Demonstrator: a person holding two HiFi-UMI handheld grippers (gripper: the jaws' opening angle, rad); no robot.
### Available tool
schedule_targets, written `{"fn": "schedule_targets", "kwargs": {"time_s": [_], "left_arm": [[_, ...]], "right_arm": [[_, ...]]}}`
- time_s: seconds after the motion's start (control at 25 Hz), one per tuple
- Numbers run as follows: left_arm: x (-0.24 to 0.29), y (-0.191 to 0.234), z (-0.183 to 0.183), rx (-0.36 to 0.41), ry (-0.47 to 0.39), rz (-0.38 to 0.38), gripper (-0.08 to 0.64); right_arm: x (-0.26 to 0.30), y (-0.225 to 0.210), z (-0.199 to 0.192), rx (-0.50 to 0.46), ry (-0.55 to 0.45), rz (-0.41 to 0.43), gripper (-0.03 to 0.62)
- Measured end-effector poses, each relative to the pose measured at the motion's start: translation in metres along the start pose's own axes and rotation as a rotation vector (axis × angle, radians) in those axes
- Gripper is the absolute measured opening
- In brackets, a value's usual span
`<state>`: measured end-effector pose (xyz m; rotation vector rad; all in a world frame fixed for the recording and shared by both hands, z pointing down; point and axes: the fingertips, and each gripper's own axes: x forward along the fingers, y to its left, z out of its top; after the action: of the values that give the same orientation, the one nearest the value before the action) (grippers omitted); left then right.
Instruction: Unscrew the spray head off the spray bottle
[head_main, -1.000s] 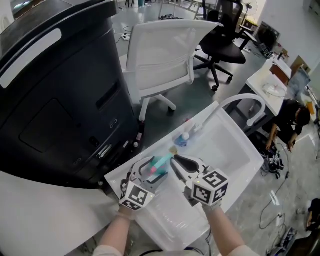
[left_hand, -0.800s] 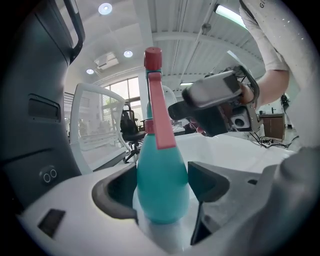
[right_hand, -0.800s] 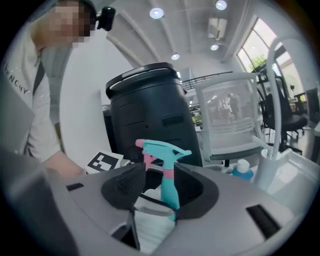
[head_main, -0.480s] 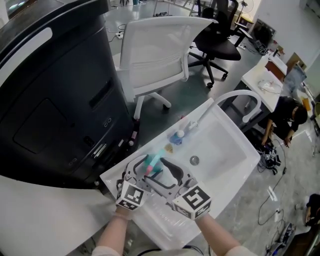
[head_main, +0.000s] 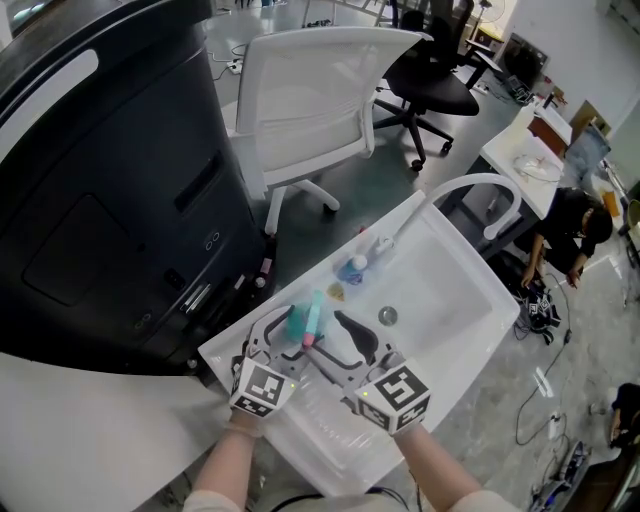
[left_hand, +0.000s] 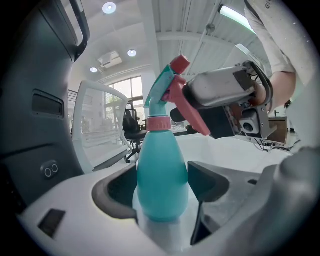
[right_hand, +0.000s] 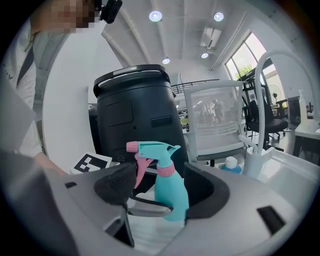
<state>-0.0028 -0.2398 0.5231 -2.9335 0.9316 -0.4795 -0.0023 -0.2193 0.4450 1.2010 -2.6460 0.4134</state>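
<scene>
A teal spray bottle (head_main: 305, 322) with a teal-and-pink spray head (left_hand: 170, 85) and a pink collar (left_hand: 158, 123) is held over the near end of the white sink (head_main: 455, 275). My left gripper (head_main: 290, 326) is shut on the bottle's body (left_hand: 162, 175), with a dark pad on each side of it. My right gripper (head_main: 336, 346) is open beside it. In the right gripper view its wide jaws (right_hand: 160, 187) frame the bottle (right_hand: 170, 192) without touching it, and the spray head (right_hand: 152, 149) sits above them.
A white curved faucet (head_main: 482, 195) stands at the sink's far end, with a small blue-capped bottle (head_main: 352, 270) on the rim and a drain (head_main: 388, 317) in the basin. A big black bin (head_main: 100, 200) is to the left. A white chair (head_main: 310, 110) stands behind.
My right gripper's jaws, nearly closed by the spray head a second ago, now stand wide apart, and the gripper has drawn back slightly. The bottle stays in the left gripper.
</scene>
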Motion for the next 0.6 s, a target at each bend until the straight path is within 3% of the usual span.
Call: {"fn": "schedule_targets", "kwargs": {"time_s": [0.2,0.6], "left_arm": [[0.000,0.002,0.001,-0.019,0.003,-0.006,0.321],[-0.003,0.002,-0.003,-0.040,0.009,-0.008,0.321]], "right_arm": [[-0.019,-0.012,-0.001,0.008,-0.035,-0.036,0.282],[-0.026,-0.051,0.005,0.035,-0.112,-0.184,0.141]]}}
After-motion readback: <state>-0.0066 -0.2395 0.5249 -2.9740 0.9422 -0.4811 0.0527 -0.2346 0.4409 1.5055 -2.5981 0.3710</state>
